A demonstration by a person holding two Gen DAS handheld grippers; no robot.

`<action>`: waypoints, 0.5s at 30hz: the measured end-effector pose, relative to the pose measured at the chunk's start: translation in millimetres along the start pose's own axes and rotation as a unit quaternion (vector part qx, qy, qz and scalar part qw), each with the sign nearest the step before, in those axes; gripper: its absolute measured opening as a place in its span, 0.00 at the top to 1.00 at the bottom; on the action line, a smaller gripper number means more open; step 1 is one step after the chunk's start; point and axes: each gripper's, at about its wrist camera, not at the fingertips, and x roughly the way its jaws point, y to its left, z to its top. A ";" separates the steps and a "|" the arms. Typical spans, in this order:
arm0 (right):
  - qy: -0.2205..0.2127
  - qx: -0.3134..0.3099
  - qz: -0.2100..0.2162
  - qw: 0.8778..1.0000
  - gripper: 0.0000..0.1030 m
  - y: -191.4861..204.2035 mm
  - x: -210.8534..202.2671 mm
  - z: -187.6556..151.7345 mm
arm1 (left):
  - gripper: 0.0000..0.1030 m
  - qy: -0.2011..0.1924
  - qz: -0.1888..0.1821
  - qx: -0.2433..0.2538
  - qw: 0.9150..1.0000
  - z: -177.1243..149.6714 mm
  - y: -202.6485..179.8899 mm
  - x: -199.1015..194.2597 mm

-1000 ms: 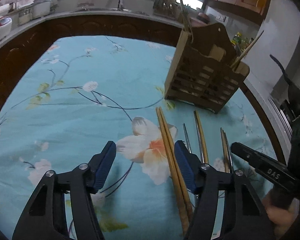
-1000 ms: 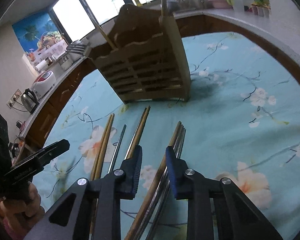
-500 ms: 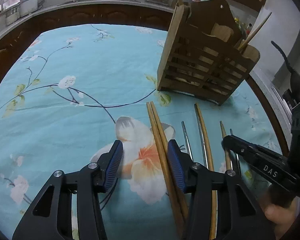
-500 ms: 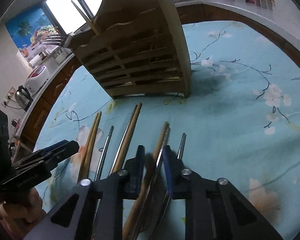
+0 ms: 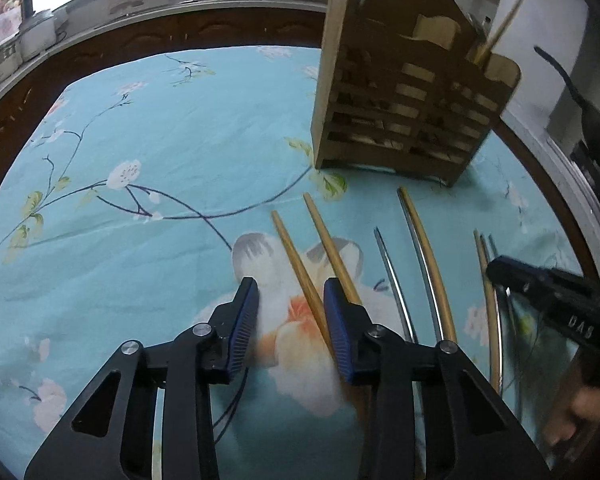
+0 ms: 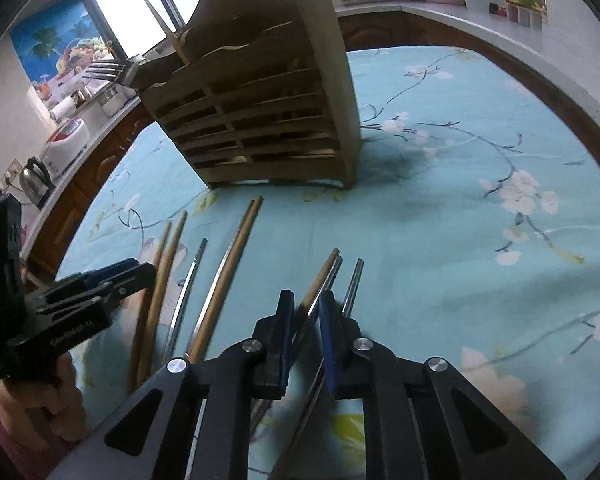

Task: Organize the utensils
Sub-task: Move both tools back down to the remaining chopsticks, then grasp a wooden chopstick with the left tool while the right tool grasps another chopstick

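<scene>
Kitchen table under a blue floral cloth (image 5: 172,152), wooden utensil caddy (image 6: 268,120) standing behind chopsticks lying in a row, left gripper (image 5: 290,320) closing around one wooden chopstick (image 5: 300,272), right gripper (image 6: 304,328) closing on a wood-and-metal pair (image 6: 320,280).

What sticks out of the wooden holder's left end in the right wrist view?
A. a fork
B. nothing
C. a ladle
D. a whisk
A: a fork shows its metal tines past the left end of the holder, beside an upright chopstick.
</scene>
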 end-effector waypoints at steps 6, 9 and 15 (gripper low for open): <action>-0.024 0.027 0.024 0.999 0.82 -16.4 -25.3 -7.4 | 0.69 0.003 -0.022 -0.012 1.000 -11.6 11.2 -10.0; -0.033 0.015 -0.009 0.999 0.82 -13.9 -31.1 -5.0 | 0.71 0.002 -0.024 -0.040 0.999 -11.4 20.8 -10.3; -0.005 -0.011 -0.041 0.999 0.85 -5.9 -6.0 -4.4 | 0.77 0.006 -0.013 -0.052 0.999 -3.5 23.9 -4.8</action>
